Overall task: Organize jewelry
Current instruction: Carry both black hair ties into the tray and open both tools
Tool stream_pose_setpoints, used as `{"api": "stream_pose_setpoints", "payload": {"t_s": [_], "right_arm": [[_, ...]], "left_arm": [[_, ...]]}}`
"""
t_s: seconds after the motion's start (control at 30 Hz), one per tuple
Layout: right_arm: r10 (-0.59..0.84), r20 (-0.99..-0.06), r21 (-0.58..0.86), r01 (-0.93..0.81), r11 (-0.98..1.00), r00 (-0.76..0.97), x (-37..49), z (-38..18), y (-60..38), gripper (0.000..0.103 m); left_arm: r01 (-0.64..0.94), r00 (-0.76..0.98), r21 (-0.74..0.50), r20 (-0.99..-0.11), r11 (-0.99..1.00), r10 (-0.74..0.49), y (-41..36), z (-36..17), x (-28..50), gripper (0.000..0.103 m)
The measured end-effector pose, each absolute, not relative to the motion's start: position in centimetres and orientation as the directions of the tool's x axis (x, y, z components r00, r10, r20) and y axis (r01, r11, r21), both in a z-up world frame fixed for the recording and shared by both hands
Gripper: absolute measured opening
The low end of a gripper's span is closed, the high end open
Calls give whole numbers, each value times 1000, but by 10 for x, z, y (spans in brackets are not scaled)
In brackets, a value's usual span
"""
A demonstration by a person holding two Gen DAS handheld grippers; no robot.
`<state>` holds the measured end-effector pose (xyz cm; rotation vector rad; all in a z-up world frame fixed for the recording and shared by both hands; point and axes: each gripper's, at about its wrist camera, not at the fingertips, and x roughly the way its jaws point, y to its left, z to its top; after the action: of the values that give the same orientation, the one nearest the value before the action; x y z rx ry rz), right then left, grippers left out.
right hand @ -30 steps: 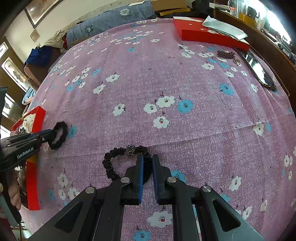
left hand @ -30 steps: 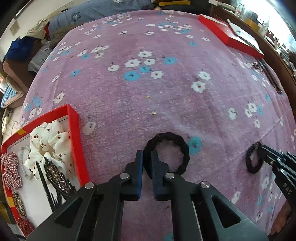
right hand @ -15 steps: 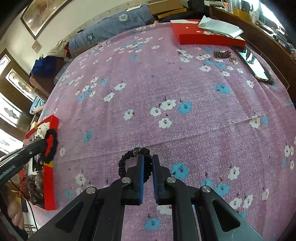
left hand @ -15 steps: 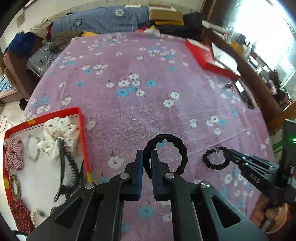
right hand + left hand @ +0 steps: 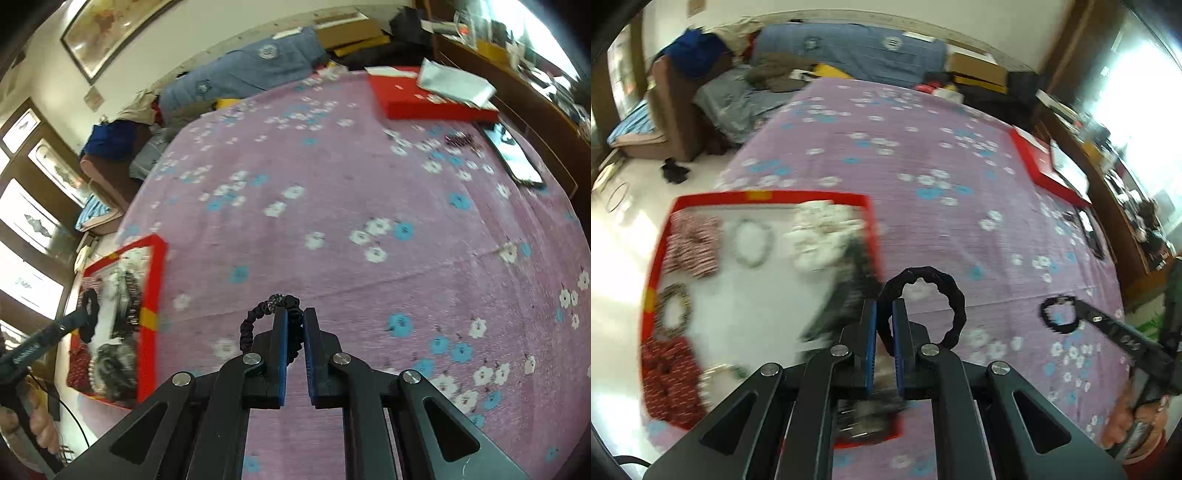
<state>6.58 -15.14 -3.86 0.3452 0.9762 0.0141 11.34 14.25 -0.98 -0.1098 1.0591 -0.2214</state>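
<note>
Black scrunchies [image 5: 925, 306] [image 5: 271, 321] pinched by both hand-held grippers [image 5: 882, 325] [image 5: 293, 332]; only left view shows tray [image 5: 653, 258] contents.

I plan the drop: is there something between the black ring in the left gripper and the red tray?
Nothing visible does. The left gripper holds the black ring above the red tray, near its right edge.

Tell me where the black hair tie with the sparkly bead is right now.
The beaded hair tie is pinched in the right hand-held gripper, held above the purple floral cloth, right of the red tray.
</note>
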Motion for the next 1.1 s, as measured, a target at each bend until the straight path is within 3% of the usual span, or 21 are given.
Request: {"api": "stream_pose_setpoints", "payload": {"t_s": [0.43, 0.73, 1.1], "right_arm": [[307, -756, 309, -99, 946, 578, 88, 0, -23, 9], [401, -771, 328, -231, 916, 495, 106, -15, 67, 10], [399, -817, 324, -242, 915, 417, 136, -57, 119, 10]], "left_arm": [[-110, 499, -189, -859, 976, -110, 282, -14, 100, 8], [-72, 451, -188, -882, 979, -136, 299, -36, 134, 8], [0, 383, -158, -912, 988, -145, 288, -69, 169, 8]]}}
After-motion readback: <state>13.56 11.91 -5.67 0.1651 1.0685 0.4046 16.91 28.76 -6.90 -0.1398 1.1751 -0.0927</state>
